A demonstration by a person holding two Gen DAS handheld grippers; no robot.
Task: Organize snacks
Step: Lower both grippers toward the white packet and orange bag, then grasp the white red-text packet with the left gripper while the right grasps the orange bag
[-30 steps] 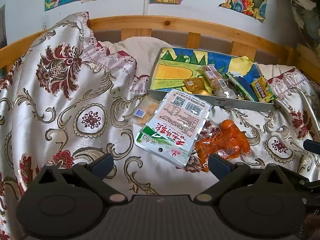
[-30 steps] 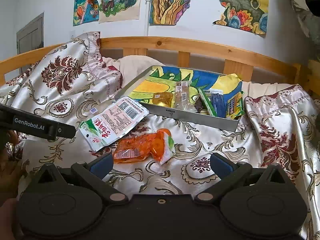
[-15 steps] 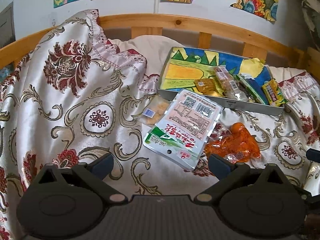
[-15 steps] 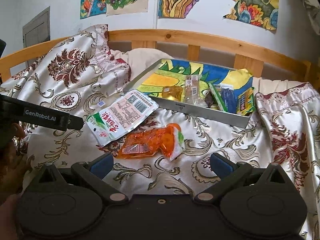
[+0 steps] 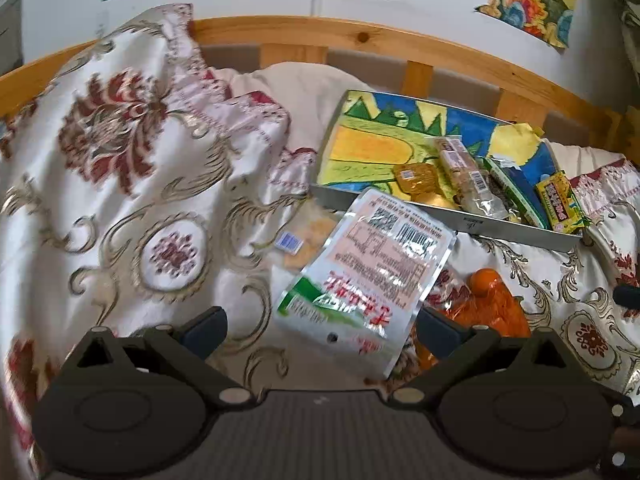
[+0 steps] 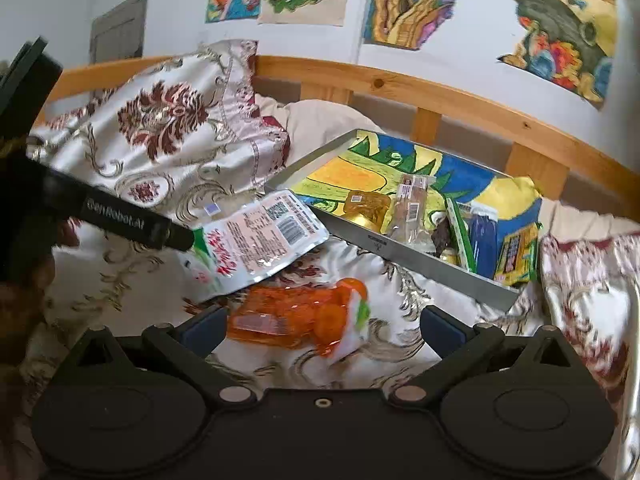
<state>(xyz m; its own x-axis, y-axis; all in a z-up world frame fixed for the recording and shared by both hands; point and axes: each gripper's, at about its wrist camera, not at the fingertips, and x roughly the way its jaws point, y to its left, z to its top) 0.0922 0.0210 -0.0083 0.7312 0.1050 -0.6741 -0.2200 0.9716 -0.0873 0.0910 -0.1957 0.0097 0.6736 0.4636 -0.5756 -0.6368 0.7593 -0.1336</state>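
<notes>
A large white snack pouch [image 5: 360,276] with red lettering lies on the patterned bedspread, its near end between the open fingers of my left gripper [image 5: 320,330]. An orange snack bag [image 6: 296,314] lies between the open fingers of my right gripper [image 6: 320,330]; it also shows in the left wrist view [image 5: 492,312]. A small clear cracker pack [image 5: 308,236] lies partly under the pouch. Behind them a metal tray [image 5: 520,228] with a colourful liner holds several snacks; it also shows in the right wrist view [image 6: 400,252]. Both grippers are empty.
The left gripper's black body [image 6: 120,218] reaches in from the left of the right wrist view. A wooden bed rail [image 5: 360,40] runs behind the tray. A bunched quilt [image 5: 120,132] rises at left. Drawings hang on the wall.
Both grippers have moved forward and lower. The white pouch now sits between the left fingers and the orange bag between the right fingers. Nothing has been taken hold of.
</notes>
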